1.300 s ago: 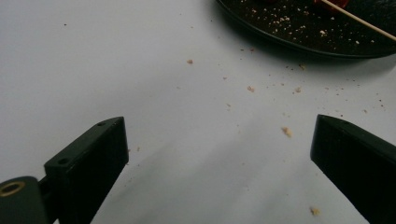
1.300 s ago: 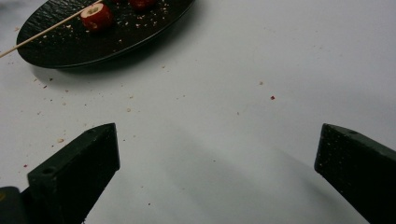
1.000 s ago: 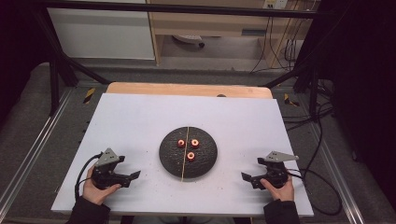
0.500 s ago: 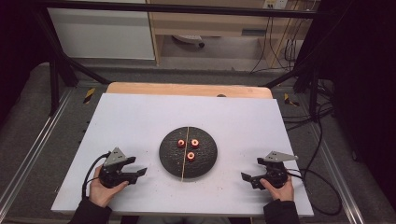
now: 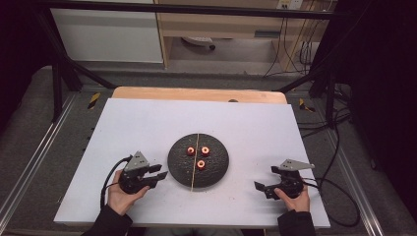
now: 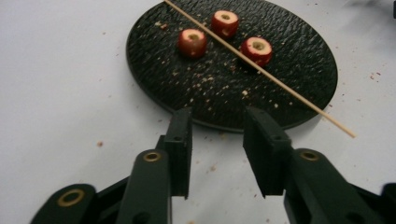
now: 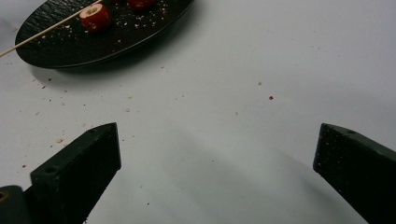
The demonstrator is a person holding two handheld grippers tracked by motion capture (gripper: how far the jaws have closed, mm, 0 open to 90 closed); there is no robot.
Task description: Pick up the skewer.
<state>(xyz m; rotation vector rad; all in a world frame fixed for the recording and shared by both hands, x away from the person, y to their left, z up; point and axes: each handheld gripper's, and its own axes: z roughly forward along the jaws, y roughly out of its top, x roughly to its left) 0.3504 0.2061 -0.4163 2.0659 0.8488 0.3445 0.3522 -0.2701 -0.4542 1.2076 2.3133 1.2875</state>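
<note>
Black plate (image 5: 198, 161) at centre of white table (image 5: 147, 123), one tool on each side, both empty.

High view: the plate carries three red apple pieces (image 5: 198, 156) and a thin skewer (image 5: 196, 142) lying across its middle from far edge to near edge. Left tool (image 5: 158, 174), held in a hand (image 5: 123, 196), sits just beside the plate's left rim, jaws pointing at it. Right tool (image 5: 261, 187), in the other hand (image 5: 294, 200), lies well apart from the plate near the table's right front. Left gripper view: jaws stand at a narrow gap, tips at the plate's near rim, nothing between them; crumbs (image 6: 210, 84) scattered over the plate; the skewer's end overhangs the rim. Right gripper view: jaws spread wide over bare table, the plate far off at upper left.
</note>
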